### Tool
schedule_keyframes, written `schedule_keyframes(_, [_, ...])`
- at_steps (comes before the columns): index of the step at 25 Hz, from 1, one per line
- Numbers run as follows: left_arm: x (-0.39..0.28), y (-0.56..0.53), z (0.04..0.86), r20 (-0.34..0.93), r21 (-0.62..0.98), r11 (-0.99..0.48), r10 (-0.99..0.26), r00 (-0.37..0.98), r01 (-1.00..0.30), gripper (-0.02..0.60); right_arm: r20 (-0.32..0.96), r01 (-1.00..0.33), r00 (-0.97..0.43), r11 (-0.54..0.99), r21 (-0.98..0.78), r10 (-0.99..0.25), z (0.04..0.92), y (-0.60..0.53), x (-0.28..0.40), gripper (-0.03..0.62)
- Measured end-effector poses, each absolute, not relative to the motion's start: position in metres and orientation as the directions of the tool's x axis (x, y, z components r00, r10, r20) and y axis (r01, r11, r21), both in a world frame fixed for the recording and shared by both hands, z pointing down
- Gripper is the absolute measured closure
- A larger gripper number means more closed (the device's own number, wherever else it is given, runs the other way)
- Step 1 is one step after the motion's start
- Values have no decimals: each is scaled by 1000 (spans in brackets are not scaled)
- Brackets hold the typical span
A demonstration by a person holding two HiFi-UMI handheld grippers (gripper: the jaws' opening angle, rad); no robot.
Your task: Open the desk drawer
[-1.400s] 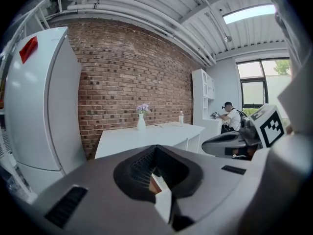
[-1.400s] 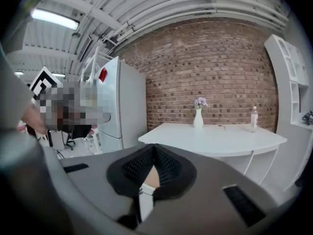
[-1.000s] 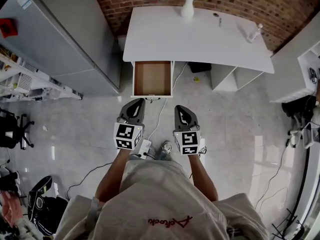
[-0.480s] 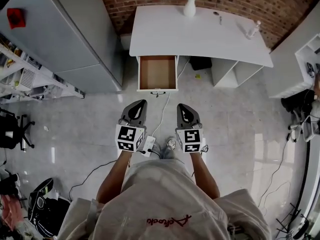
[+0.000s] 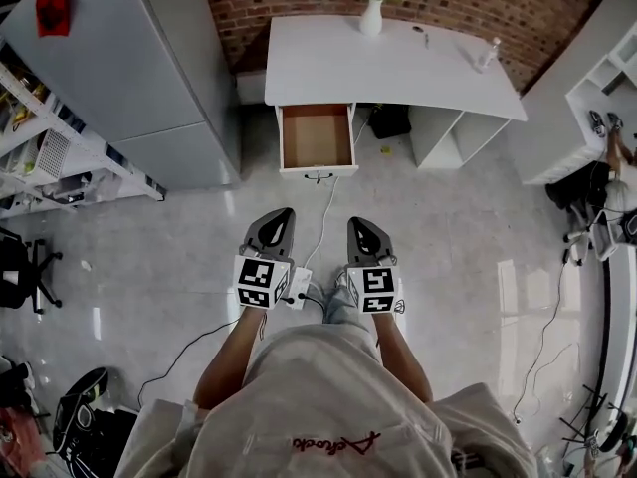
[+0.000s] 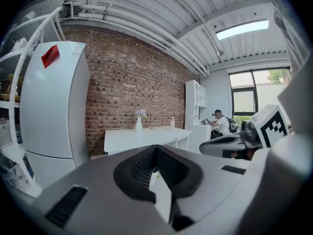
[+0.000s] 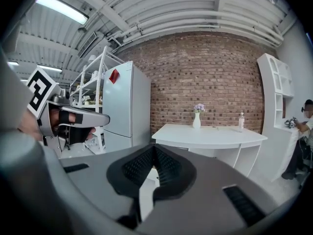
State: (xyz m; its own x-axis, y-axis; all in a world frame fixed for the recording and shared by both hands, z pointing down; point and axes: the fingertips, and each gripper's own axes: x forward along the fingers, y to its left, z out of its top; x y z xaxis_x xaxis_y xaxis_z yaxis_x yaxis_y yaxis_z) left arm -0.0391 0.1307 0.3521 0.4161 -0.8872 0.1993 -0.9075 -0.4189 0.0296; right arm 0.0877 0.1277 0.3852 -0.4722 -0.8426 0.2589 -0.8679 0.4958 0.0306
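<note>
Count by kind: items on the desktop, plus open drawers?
Vase with flowers: 1
Clear bottle: 1
Small dark item: 1
Open drawer: 1
Total: 4

The white desk bears a vase of flowers at the back and a small bottle.

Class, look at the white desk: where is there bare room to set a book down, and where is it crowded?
Bare: the desk top left of and in front of the vase, and inside the open drawer. Busier: the back right, by the bottle and a small dark item.
</note>
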Motion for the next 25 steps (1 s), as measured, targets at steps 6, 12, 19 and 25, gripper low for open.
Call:
schedule_keyframes(6, [-45, 173, 354, 192, 25, -441, -878, 438, -897, 571, 246, -878, -456, 478, 36, -856, 383, 169, 80, 577])
schedule_keyframes(12, [-58, 200, 357, 196, 33, -432, -881, 430, -901, 571, 241, -879, -455, 475, 33, -857, 381, 195, 70, 577])
schedule_keyframes(19, [-60, 208, 356, 191, 33, -432, -883, 430, -901, 571, 233, -877, -459, 480, 37, -857, 376, 201, 65, 577])
schedule_keyframes(25, [-54, 204, 356, 186, 32, -444, -878, 442, -895, 571, 232, -881, -451, 472, 41, -862, 375, 199, 70, 577])
